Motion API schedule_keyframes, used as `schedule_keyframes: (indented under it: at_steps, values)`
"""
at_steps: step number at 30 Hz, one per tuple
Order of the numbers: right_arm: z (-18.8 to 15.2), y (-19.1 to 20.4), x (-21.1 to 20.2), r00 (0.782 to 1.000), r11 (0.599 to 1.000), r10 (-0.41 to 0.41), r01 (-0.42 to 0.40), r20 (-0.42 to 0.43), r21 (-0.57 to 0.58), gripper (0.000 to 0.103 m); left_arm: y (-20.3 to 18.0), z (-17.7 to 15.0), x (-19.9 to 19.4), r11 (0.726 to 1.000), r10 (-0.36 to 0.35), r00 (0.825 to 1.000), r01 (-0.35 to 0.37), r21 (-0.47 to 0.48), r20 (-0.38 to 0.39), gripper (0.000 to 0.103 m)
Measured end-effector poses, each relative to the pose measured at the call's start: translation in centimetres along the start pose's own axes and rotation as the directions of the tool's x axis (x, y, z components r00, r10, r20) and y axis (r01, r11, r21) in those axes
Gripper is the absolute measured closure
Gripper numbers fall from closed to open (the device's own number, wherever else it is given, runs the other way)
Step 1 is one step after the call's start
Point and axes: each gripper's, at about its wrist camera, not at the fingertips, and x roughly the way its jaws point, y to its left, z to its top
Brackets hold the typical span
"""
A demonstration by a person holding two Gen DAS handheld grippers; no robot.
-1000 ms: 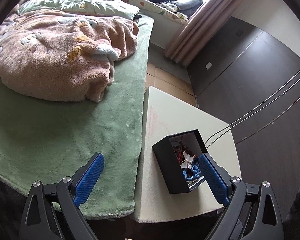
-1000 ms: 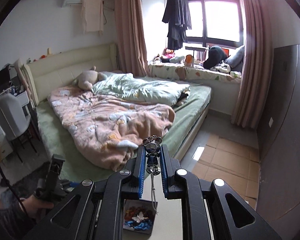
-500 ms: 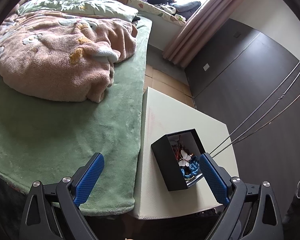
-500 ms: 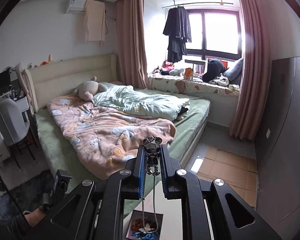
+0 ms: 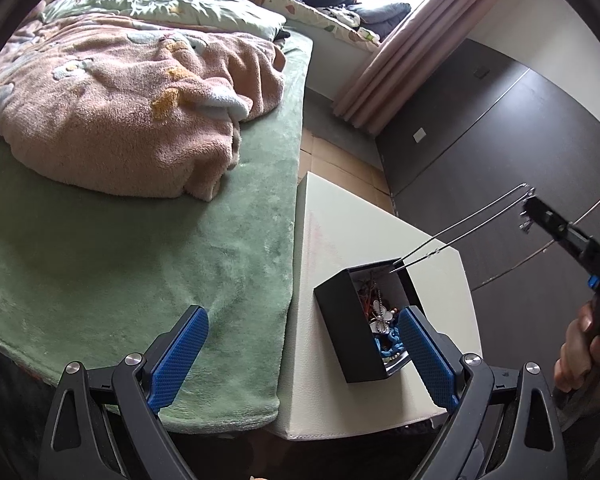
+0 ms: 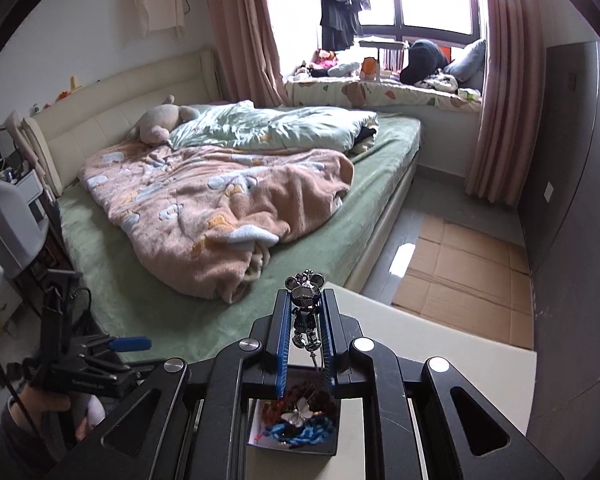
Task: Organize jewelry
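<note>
A small dark metal bear-shaped pendant point(image 6: 305, 300) on a thin silver chain point(image 5: 460, 226) is clamped between the blue-padded fingers of the right gripper point(image 6: 305, 312). In the right wrist view the figure stands upright between the pads, head poking past the fingertips, its long axis along the fingers. The chain hangs from it toward the open black square cardboard box point(image 5: 350, 320) below.

The left wrist view shows what the other cannot: the chain stretched in two taut strands, slanting down from the right gripper point(image 5: 530, 210) at the upper right to the far rim of the box, where its loop end reaches just inside. A hand point(image 5: 580, 354) grips that gripper's handle at the frame's right edge.

The box holds a tangle of jewelry, including a white butterfly piece point(image 6: 300, 416) and blue beads point(image 6: 304, 430). It sits on a cream padded bedside bench point(image 5: 360, 232), near the bench's near edge, turned at an angle to it. The bench top beyond the box is bare.

The left gripper point(image 5: 300, 348) has its jaws wide apart and holds nothing; one blue pad hangs over the green plush bedspread point(image 5: 140, 260) left of the box, the other just beside the box's right wall.

Farther left of the box lies a crumpled pink fleece blanket point(image 5: 120, 120). Beyond the bench, flattened brown cardboard point(image 6: 460, 272) covers the floor.
</note>
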Motion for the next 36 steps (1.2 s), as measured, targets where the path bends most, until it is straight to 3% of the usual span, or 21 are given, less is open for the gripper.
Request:
schedule_keyframes:
  at_steps: [6,7,8,10,12,13,17,19,20,36]
  values:
    - [-2.8,-1.4,4.1,0.993,0.999,0.003,0.003,-0.12,0.05,0.087,-0.7,-0.1,0.5,1.0,0.011,1.0,-0.011,0.02,0.002,0.007]
    - [-3.2,-1.6,4.4,0.99,0.998,0.011,-0.002,-0.138,0.063,0.083,-0.8,-0.1,0.6,1.0,0.012,1.0,-0.013,0.025,0.002,0.007]
    - [-3.5,-1.8,4.6,0.988,0.997,0.012,0.0,-0.152,0.077,0.078,-1.0,-0.1,0.6,1.0,0.009,1.0,-0.009,0.028,0.002,0.007]
    - [-4.1,-2.4,4.2,0.989,0.994,0.009,0.007,-0.151,0.107,0.053,-1.5,0.0,0.7,0.999,0.007,1.0,-0.008,0.038,0.002,0.007]
    - [-4.5,-3.1,3.4,0.99,0.989,0.02,0.0,-0.141,0.145,0.04,-2.3,0.0,0.8,0.998,0.012,1.0,-0.013,0.063,0.008,0.007]
    - [-4.6,-3.4,2.9,0.99,0.987,0.021,0.002,-0.136,0.163,0.034,-2.7,0.0,0.8,0.997,0.013,1.0,-0.014,0.076,0.01,0.007]
    - [-6.0,-4.4,0.5,0.992,0.977,0.005,0.023,-0.129,0.213,0.031,-4.7,-0.2,0.8,0.991,0.01,1.0,-0.012,0.131,0.017,0.007]
    - [-7.0,-4.8,-0.7,0.992,0.97,0.005,0.027,-0.129,0.243,0.009,-5.7,-0.4,0.7,0.988,0.007,1.0,-0.01,0.154,0.022,0.002]
    - [-7.5,-5.0,-1.3,0.992,0.967,-0.003,0.035,-0.126,0.254,0.004,-6.2,-0.5,0.7,0.986,0.003,1.0,-0.007,0.165,0.025,0.0]
    - [-14.1,-5.5,-10.5,0.992,0.911,-0.122,0.129,-0.042,0.393,0.0,-12.8,-4.9,-3.4,0.94,-0.029,0.997,0.002,0.341,0.074,0.0]
